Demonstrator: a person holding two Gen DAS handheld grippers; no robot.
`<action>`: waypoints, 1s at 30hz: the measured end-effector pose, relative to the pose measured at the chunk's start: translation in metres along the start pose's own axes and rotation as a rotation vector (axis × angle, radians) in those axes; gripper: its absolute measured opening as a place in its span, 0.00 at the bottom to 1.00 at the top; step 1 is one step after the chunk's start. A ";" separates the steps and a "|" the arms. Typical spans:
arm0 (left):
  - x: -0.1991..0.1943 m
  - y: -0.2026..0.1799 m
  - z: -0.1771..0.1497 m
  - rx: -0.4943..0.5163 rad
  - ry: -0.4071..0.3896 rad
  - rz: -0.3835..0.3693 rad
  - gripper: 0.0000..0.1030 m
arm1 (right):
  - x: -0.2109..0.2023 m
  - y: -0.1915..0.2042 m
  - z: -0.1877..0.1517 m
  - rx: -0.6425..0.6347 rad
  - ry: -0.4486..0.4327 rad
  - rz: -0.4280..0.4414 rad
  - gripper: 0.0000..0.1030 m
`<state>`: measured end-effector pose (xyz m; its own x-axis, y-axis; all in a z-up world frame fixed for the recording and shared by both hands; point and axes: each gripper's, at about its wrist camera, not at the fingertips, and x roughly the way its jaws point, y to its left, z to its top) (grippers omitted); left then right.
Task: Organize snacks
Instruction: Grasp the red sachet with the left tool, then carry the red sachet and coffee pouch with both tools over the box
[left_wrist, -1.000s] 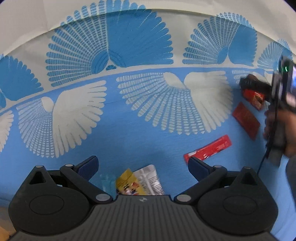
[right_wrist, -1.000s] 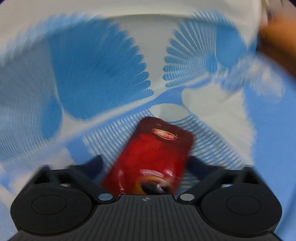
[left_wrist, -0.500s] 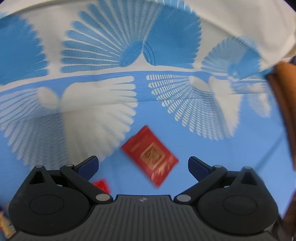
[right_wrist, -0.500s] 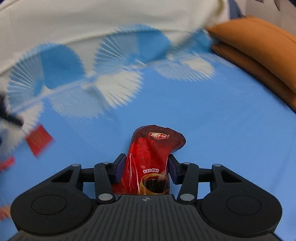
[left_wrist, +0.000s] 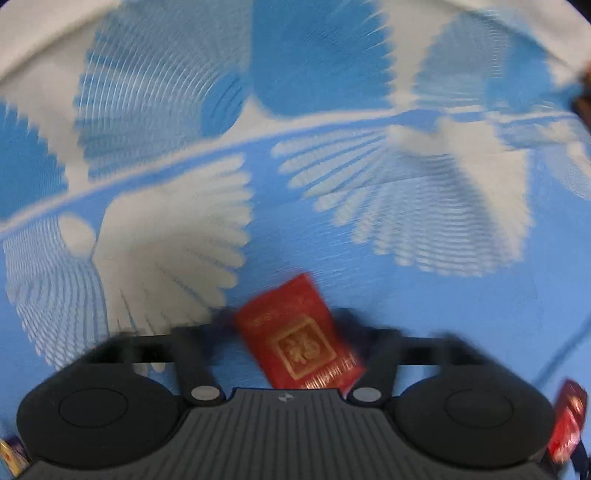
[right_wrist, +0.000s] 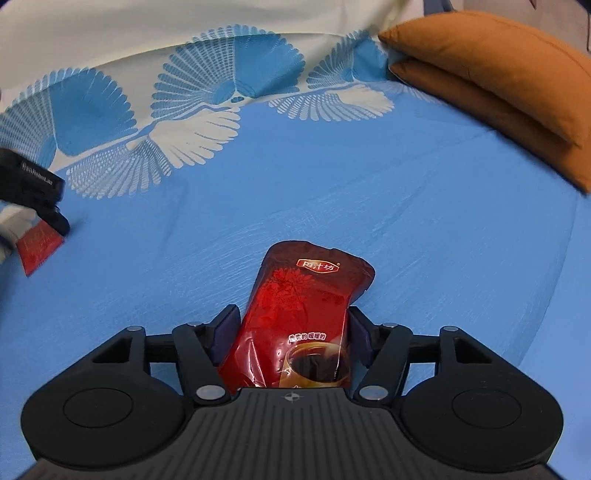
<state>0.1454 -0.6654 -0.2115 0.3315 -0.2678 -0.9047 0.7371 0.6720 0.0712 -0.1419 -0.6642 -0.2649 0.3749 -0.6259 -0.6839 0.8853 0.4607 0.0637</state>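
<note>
In the left wrist view a flat red packet with gold print (left_wrist: 301, 338) lies between the fingers of my left gripper (left_wrist: 291, 325), which has closed in on it; the view is blurred. In the right wrist view my right gripper (right_wrist: 291, 328) is shut on a glossy dark red drink-mix pouch (right_wrist: 306, 314) and holds it above the blue bedspread (right_wrist: 406, 221). The left gripper (right_wrist: 29, 192) shows at the left edge over the red packet (right_wrist: 38, 247).
An orange pillow (right_wrist: 509, 85) lies at the back right of the bed. Another red packet (left_wrist: 569, 421) shows at the lower right of the left wrist view, and a yellow packet corner (left_wrist: 9, 456) at its lower left.
My left gripper has moved onto the red packet and its fingers have closed from wide open onto it. My right gripper still holds the pouch and has settled over plain blue cloth.
</note>
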 end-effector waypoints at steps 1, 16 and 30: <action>-0.006 -0.001 -0.003 0.011 0.003 -0.010 0.50 | -0.001 0.001 0.002 -0.002 0.005 -0.004 0.61; -0.112 0.067 -0.065 0.078 0.000 -0.199 0.13 | -0.126 0.027 -0.037 0.274 0.006 0.159 0.49; -0.038 0.037 -0.110 0.408 0.099 -0.183 0.89 | -0.090 0.012 -0.064 0.156 0.097 0.045 0.84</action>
<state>0.0953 -0.5551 -0.2209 0.1312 -0.2759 -0.9522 0.9565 0.2878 0.0483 -0.1826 -0.5618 -0.2495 0.3932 -0.5402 -0.7440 0.9032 0.3785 0.2025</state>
